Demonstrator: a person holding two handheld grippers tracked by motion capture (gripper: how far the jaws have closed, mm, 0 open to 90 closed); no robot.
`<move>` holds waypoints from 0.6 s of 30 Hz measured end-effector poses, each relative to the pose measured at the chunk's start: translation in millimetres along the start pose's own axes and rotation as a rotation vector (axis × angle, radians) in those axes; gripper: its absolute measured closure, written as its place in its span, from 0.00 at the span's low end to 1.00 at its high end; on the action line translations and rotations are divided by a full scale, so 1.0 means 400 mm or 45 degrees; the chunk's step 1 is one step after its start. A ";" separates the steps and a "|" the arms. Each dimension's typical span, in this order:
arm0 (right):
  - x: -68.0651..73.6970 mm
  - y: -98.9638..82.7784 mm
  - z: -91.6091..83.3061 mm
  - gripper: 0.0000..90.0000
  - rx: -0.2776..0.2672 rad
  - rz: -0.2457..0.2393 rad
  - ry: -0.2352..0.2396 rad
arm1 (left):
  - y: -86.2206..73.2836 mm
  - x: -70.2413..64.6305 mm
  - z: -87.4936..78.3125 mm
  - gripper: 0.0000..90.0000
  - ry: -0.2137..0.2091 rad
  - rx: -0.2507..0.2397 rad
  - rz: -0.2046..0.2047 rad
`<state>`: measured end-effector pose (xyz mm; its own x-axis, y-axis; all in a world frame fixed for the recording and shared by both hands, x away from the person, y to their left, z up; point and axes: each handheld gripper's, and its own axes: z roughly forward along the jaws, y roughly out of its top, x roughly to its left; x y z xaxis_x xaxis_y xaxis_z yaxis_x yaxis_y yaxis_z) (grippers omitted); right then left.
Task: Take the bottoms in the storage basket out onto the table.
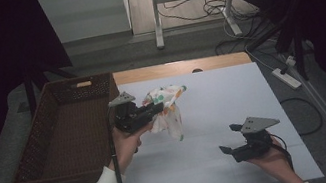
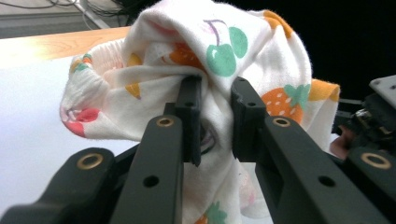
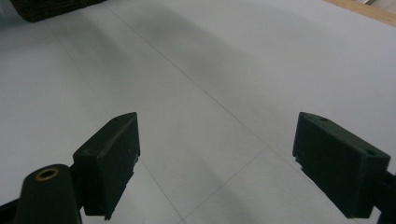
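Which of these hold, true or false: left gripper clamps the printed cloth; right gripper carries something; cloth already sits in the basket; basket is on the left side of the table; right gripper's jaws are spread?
1. The left gripper clamps the printed cloth. True: its jaws pinch a fold of the fabric.
2. The right gripper carries something. False: between its jaws there is just the white table surface.
3. The cloth already sits in the basket. False: in the high view it hangs from the left gripper above the table, right of the basket.
4. The basket is on the left side of the table. True.
5. The right gripper's jaws are spread. True: they stand wide apart.
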<state>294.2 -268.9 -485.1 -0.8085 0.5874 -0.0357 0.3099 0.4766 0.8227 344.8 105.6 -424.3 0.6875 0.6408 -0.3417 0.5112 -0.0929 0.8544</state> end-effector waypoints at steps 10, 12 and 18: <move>-0.005 0.001 -0.003 0.17 -0.012 0.030 0.013 | -0.019 -0.005 0.039 0.86 -0.031 0.057 0.008; -0.005 0.000 -0.003 0.17 -0.014 0.035 0.016 | -0.025 -0.002 0.048 0.86 -0.035 0.070 0.001; -0.005 0.000 -0.006 0.17 -0.022 0.034 0.018 | -0.034 -0.003 0.070 0.86 -0.042 0.097 0.002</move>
<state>294.6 -271.5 -483.8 -0.8072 0.5903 -0.0055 0.3230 0.4495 0.8328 351.4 84.7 -446.5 0.7041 0.6155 -0.3542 0.5471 -0.1522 0.8231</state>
